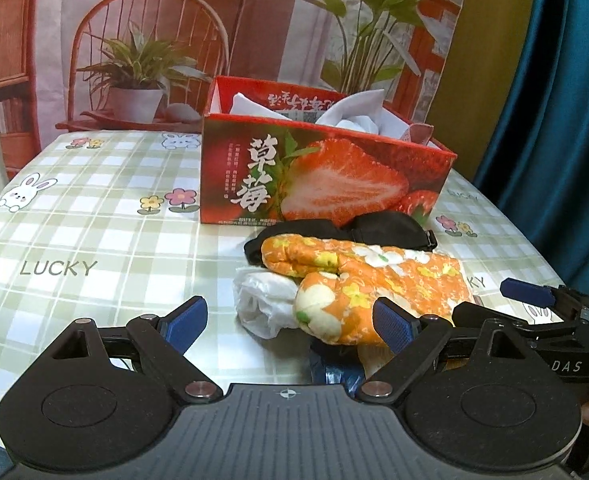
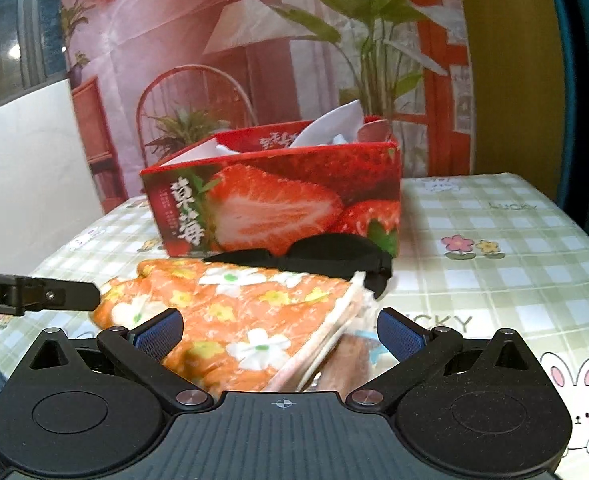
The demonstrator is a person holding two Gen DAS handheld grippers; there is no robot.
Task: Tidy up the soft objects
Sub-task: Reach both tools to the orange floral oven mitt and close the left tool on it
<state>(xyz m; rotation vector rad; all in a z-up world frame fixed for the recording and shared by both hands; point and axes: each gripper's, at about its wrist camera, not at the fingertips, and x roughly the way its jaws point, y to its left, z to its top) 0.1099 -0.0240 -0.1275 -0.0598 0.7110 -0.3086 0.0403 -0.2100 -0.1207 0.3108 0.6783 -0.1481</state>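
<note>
Between the two blue pads of the left tool (image 1: 290, 322), low centre of the left-wrist frame, the thumb end of the orange flower-printed quilted oven mitt (image 1: 374, 284) is sitting, pads spread wide and not pressing on it: released. Mitt is lying flat on the green-checked bunny-print worktop (image 1: 94, 216), long axis running from lower centre up toward the right of that frame, cuff end going off toward the right tool (image 1: 528, 294) poking in at the right edge. A crumpled white plastic bag (image 1: 262, 300) is touching the mitt's left side; a black padded eye mask (image 1: 346, 232) is lying behind it, up against the red strawberry-print cardboard box (image 1: 322, 172), upper centre, open top, white paper sticking out.

Right-wrist frame: right tool (image 2: 280, 334) is also gaping, nothing pinched, mitt (image 2: 230, 312) body and cuff edge filling the gap between its pads, left tool's finger entering from the left edge. Both tools are near; the right looks squarer on the mitt's wide body, the left only on the thumb. Box is lying straight beyond the mitt from either tool.
</note>
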